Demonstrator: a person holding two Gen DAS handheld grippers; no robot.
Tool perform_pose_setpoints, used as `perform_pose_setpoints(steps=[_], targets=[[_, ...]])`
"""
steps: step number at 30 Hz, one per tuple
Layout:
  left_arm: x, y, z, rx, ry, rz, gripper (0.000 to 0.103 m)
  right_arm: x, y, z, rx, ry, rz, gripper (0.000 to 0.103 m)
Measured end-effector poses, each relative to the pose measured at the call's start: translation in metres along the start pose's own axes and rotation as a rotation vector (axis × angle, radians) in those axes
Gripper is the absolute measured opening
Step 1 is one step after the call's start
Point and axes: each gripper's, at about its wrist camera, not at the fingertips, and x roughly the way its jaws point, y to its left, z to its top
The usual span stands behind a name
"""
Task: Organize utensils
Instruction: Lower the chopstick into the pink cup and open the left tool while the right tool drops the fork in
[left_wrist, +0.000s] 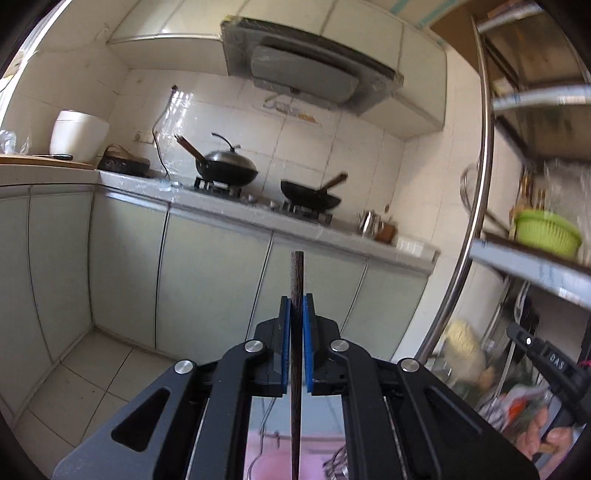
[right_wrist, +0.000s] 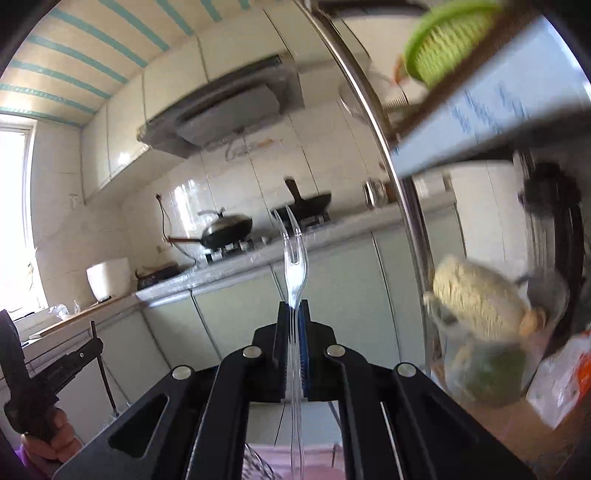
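Note:
My left gripper is shut on a dark brown chopstick, which stands upright between the blue pads and sticks out above them. My right gripper is shut on a clear plastic fork, tines up. Both point roughly level across the kitchen at the stove counter. The right gripper's body and the hand on it show at the lower right of the left wrist view. The left gripper's body, still holding the chopstick, shows at the lower left of the right wrist view.
A counter holds a lidded wok, a second pan and a white rice cooker. A metal rack stands close on the right with a green basket and bagged food. A pink surface lies below.

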Motion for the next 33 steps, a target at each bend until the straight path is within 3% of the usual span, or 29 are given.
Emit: perform_pose_setpoints(steps=[5,11,15,17,21,26,33], targets=[[0.001,0.002,-0.033,0.043,0.094,0.006,0.006,0.006,-0.015,-0.027,0.039,0.129,-0.017,0.005],[-0.001,0.014,-0.051,-0.001,0.212,0.005,0.006,0.011,-0.025,-0.044,0.061,0.283,-0.040,0.006],[0.002,0.025,-0.057,-0.059,0.285,0.014,0.006,0.014,-0.028,-0.049,0.061,0.367,-0.065,0.022],[0.005,0.031,-0.057,-0.094,0.328,0.015,0.015,0.014,-0.029,-0.051,0.063,0.410,-0.072,0.036],[-0.005,0.041,-0.048,-0.162,0.344,0.006,0.023,0.003,-0.032,-0.050,0.070,0.428,-0.075,0.040],[-0.029,0.039,-0.030,-0.141,0.318,0.021,0.027,-0.024,-0.027,-0.044,0.055,0.405,-0.076,0.040],[-0.068,0.037,-0.031,-0.109,0.331,0.032,0.028,-0.067,-0.012,-0.047,0.026,0.372,-0.081,0.040]])
